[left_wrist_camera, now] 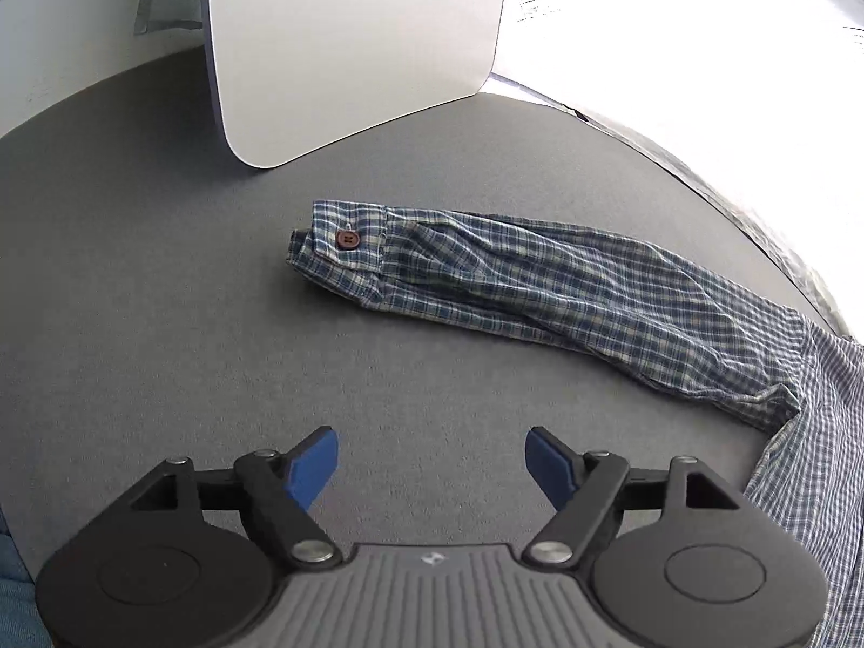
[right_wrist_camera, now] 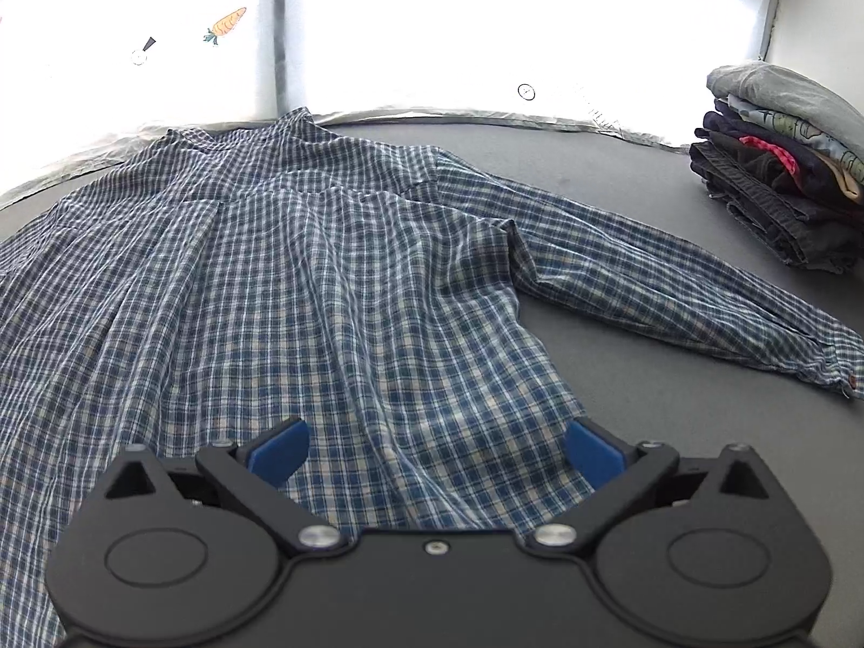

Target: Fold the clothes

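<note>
Left gripper (left_wrist_camera: 432, 467): jaws wide, nothing between the blue pads, only bare grey table (left_wrist_camera: 162, 297) under them; right gripper (right_wrist_camera: 437, 451): jaws wide too, hanging above the checked shirt (right_wrist_camera: 281, 281), pads not pressing on the cloth.

Left wrist view only: one shirt sleeve (left_wrist_camera: 540, 275) lying flat on the table from 12 to 3 o'clock of the gripper, cuff with brown button (left_wrist_camera: 346, 239) at the 12 o'clock end, well apart from the pads; a strip of the shirt body at the 3 o'clock edge; white rounded board (left_wrist_camera: 351, 54) standing at 12 o'clock beyond the cuff.

Right wrist view only: shirt body spread flat, filling 9 through 1 o'clock, collar end at the far table edge; other sleeve (right_wrist_camera: 675, 291) stretched out toward 2–3 o'clock, cuff at the frame's right edge; stack of folded clothes (right_wrist_camera: 783, 162) at 2 o'clock, apart from the sleeve; carrot sticker (right_wrist_camera: 227, 24) on the bright white surface at 11 o'clock.
</note>
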{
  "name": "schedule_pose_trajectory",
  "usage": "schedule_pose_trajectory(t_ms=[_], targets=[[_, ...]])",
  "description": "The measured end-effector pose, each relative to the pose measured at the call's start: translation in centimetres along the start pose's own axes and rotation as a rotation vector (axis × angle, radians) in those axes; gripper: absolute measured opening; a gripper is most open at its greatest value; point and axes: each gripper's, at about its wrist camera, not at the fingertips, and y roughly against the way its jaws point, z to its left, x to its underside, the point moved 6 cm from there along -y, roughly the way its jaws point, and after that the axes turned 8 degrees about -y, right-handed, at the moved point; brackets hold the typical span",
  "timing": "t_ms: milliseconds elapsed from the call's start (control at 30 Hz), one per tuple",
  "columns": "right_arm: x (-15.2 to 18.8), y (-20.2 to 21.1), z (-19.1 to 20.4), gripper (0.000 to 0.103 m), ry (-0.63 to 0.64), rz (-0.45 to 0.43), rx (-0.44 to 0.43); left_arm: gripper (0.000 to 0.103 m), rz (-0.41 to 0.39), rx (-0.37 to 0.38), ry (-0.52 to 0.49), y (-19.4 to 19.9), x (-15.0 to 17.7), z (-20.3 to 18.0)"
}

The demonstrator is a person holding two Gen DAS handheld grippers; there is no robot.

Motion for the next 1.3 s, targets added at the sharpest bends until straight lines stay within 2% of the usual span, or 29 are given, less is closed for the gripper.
schedule_pose_trajectory(t_ms=[67,100,167,233,300,333,433,600,667,700,733,767,800,900,967,1000,1033,1100,1133,1167,1233,1300], targets=[[-1.2,-1.4,1.6,0.103,0.008,-0.015,-0.016,0.081,-0.008,-0.036,-0.008,-1.6,-1.7,0.3],[-1.8,-2.1,2.2,0.103,0.002,-0.019,-0.023,0.085,-0.012,-0.06,-0.01,-2.5,-2.5,0.6],[-2.5,-4.0,3.2,0.103,-0.01,-0.002,-0.038,0.088,-0.019,-0.108,-0.013,-4.3,-4.2,1.0],[-2.6,-6.0,4.0,0.103,-0.005,0.041,-0.015,0.088,-0.003,-0.14,0.003,-6.0,-5.3,1.7],[-2.4,-6.8,4.1,0.103,-0.027,0.07,-0.001,0.088,0.005,-0.14,0.011,-7.5,-6.2,2.1],[-2.2,-6.9,4.0,0.103,-0.056,0.065,-0.013,0.092,-0.002,-0.143,0.001,-8.0,-6.6,2.1],[-1.5,-6.7,3.6,0.103,-0.086,0.044,-0.031,0.096,-0.042,-0.166,-0.072,-8.9,-7.2,1.7],[-1.1,-6.6,3.6,0.103,-0.098,0.011,-0.027,0.092,-0.081,-0.162,-0.054,-9.2,-7.5,1.6],[-1.1,-6.7,3.7,0.103,-0.11,-0.003,-0.015,0.077,-0.104,-0.153,-0.062,-8.8,-7.6,1.0],[-1.2,-6.7,3.7,0.103,-0.116,-0.01,-0.01,0.057,-0.11,-0.142,-0.071,-8.5,-7.6,0.5],[-1.1,-6.7,3.7,0.103,-0.118,-0.016,-0.007,0.03,-0.109,-0.121,-0.078,-8.3,-7.6,-0.1],[-1.1,-6.7,3.7,0.103,-0.119,-0.019,-0.006,0.012,-0.1,-0.083,-0.084,-8.1,-7.6,-0.8],[-1.2,-6.7,3.7,0.103,-0.12,-0.019,-0.007,0.003,-0.095,-0.038,-0.093,-7.8,-7.6,-1.9],[-1.2,-6.7,3.6,0.103,-0.122,-0.018,-0.008,0.003,-0.128,0.071,-0.193,-6.1,-7.6,-6.4],[-1.2,-6.8,3.7,0.103,-0.122,-0.016,-0.01,0.003,-0.141,0.18,-0.252,-4.6,-7.5,-10.1],[-1.2,-6.8,3.7,0.103,-0.121,-0.014,-0.012,0.003,-0.141,0.251,-0.269,-3.7,-7.4,-12.0],[-1.1,-6.7,3.7,0.103,-0.121,-0.014,-0.014,0.003,-0.125,0.354,-0.281,-2.7,-6.9,-14.5],[-1.0,-6.6,3.6,0.103,-0.121,-0.017,-0.018,0.004,-0.076,0.592,-0.302,-0.3,-5.5,-20.2],[-0.9,-6.6,3.6,0.103,-0.121,-0.019,-0.019,0.013,-0.042,0.702,-0.312,0.8,-4.7,-22.8],[-0.9,-6.6,3.6,0.103,-0.122,-0.018,-0.021,0.019,-0.013,0.769,-0.321,1.7,-3.8,-24.5],[-1.0,-6.5,3.7,0.103,-0.117,-0.002,-0.026,0.053,0.03,0.854,-0.338,3.0,-1.9,-27.1],[-1.1,-6.4,3.6,0.103,-0.11,0.028,-0.035,0.058,0.068,0.911,-0.355,4.0,-0.3,-28.9]])
